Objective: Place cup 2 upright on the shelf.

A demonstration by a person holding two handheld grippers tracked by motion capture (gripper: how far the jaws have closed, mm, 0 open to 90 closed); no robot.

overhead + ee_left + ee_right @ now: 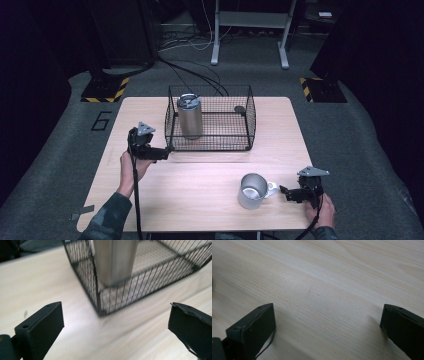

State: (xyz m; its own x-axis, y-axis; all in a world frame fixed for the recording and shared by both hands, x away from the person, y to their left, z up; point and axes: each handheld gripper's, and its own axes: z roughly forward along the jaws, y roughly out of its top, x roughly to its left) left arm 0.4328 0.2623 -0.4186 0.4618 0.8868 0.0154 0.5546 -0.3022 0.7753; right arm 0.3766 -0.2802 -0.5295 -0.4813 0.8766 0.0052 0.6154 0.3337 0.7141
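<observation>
Steel tumbler (190,116) stands inside the wire basket (248,131); left gripper (116,322) (jaws spread) faces its corner. Right gripper (328,325), spread, waits near the mug (251,191); approach slowly.

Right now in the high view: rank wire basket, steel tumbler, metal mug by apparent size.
1. wire basket
2. steel tumbler, standing inside the basket
3. metal mug; it sits nearer the camera, so its gap to the tumbler is unsure.

floor: grey carpet (350,130); table: light wood (200,175); rear: white metal frame legs (250,30); surroundings: dark
</observation>
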